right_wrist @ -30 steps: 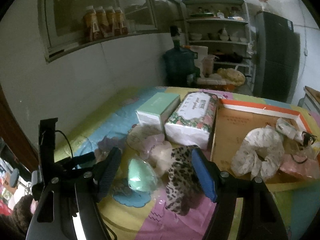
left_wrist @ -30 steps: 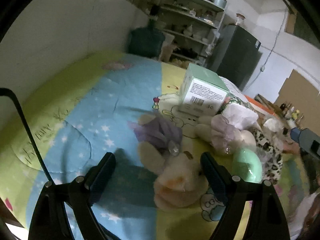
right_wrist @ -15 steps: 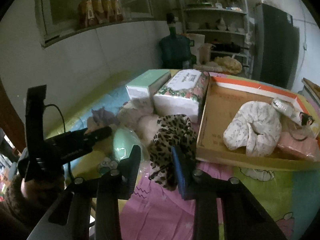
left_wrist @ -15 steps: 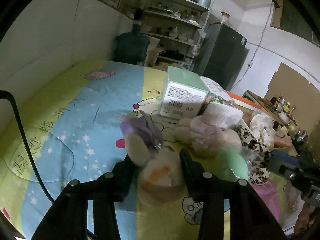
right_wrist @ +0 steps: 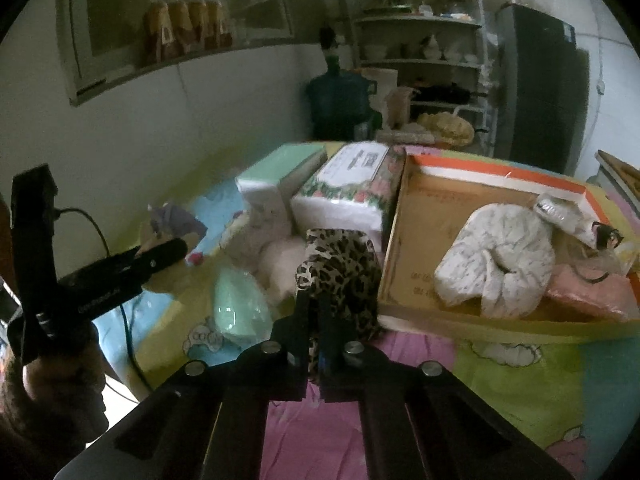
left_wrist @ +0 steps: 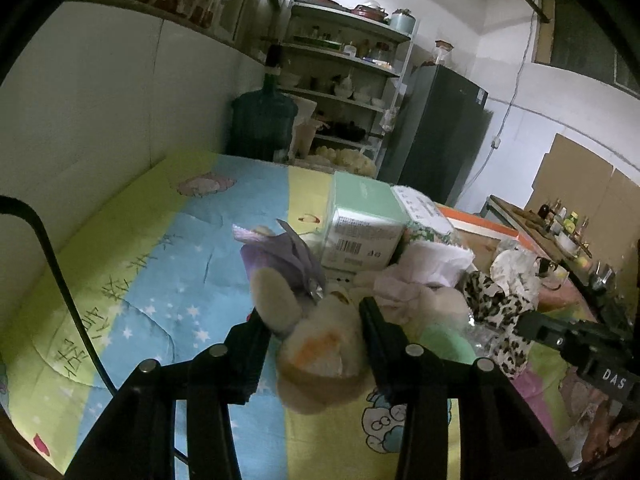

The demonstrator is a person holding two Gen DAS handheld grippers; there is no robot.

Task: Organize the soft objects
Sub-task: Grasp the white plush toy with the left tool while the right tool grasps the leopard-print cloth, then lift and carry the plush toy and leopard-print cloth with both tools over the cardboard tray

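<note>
We have both grippers clamped on soft things at once, and that is where trouble could start. Our left gripper [left_wrist: 314, 320] has its jaws partly drawn in and pressing on the cream plush toy [left_wrist: 320, 356], which bulges between them near the front of the quilt [left_wrist: 168, 280]; the purple cloth [left_wrist: 286, 260] lies draped on the toy's far end, so we judge that lifting may drag it along or shed it midway. Our right gripper [right_wrist: 314, 312] has just been closing and now has its jaws pinched all but together on a fold of the leopard-print fabric [right_wrist: 340, 268], which sits just left of the cardboard tray [right_wrist: 404, 240]. The hold is on a thin fold only, so the cloth could slide out, and its loose end may snag the mint-green sponge [right_wrist: 236, 308] just to its left or catch on the tray's near wall. The two grippers also work close together, so their paths could cross. As for containers, the tray, with its orange far rim, already holds a white speckled fabric bundle [right_wrist: 500, 268], a pink item [right_wrist: 588, 296] at its right near corner and a small wrapped thing by the far right rim that we cannot identify. The green box [right_wrist: 276, 176] and the floral tissue pack [right_wrist: 352, 184] stand closed at the far side of the pile.
</note>
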